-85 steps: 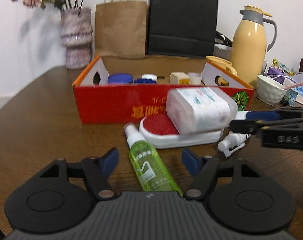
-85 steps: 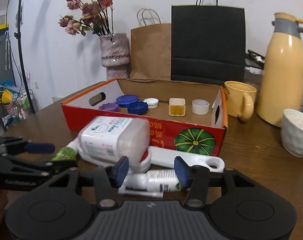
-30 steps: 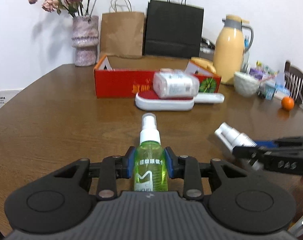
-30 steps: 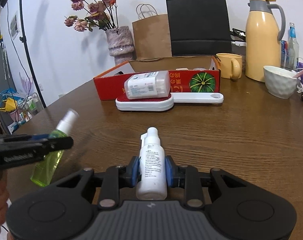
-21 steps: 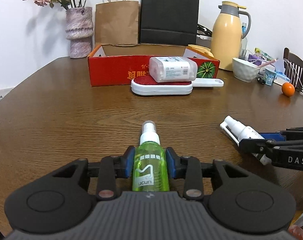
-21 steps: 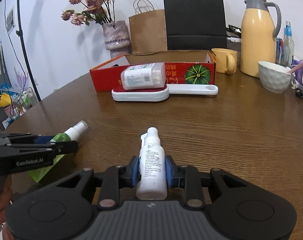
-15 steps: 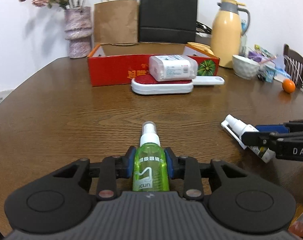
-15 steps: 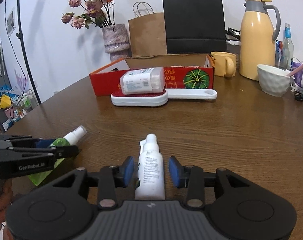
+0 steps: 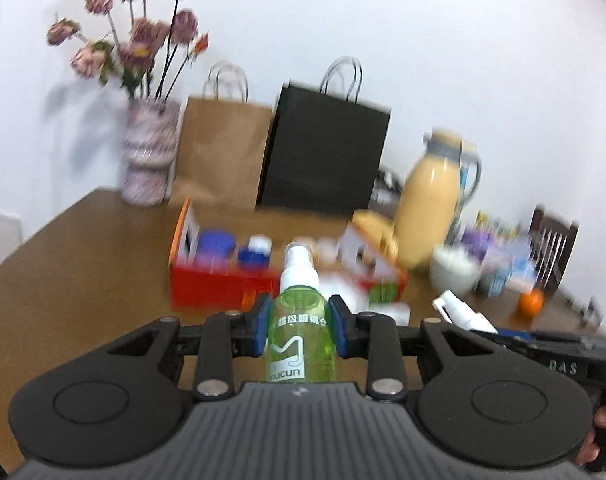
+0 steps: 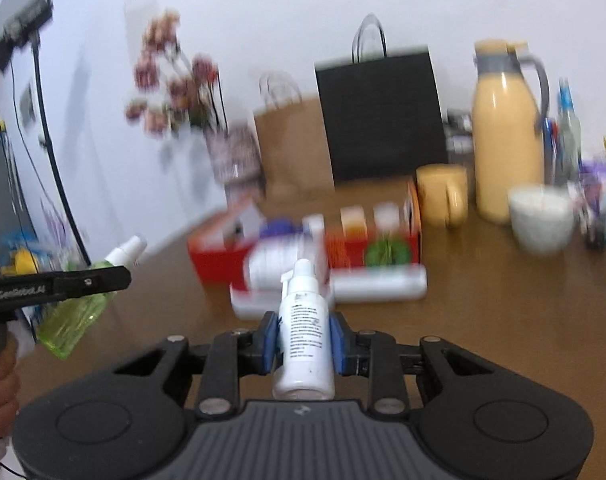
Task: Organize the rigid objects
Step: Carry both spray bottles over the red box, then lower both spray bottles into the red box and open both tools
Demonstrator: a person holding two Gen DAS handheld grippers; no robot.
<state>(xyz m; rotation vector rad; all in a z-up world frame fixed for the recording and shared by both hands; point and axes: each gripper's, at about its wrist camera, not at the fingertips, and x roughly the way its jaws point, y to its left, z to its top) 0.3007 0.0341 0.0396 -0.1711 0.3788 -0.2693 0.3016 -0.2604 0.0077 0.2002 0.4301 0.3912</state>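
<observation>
The green bottle is clamped between the blue pads of the left gripper, nozzle forward, and is held above the table. The white bottle is gripped the same way by the right gripper, whose jaws have just been closing onto it; it too is carried clear of the tabletop. Each bottle is also seen from the other camera, at the frame's edge.

Ahead, the red box is seen on the table, with blue caps and small white pieces inside, all blurred. Just in front of it a white brush lies with a white container on top. Behind the box stand a brown bag and a black bag, with a vase of flowers to the left. To the right are a yellow jug, a mug and a white bowl.
</observation>
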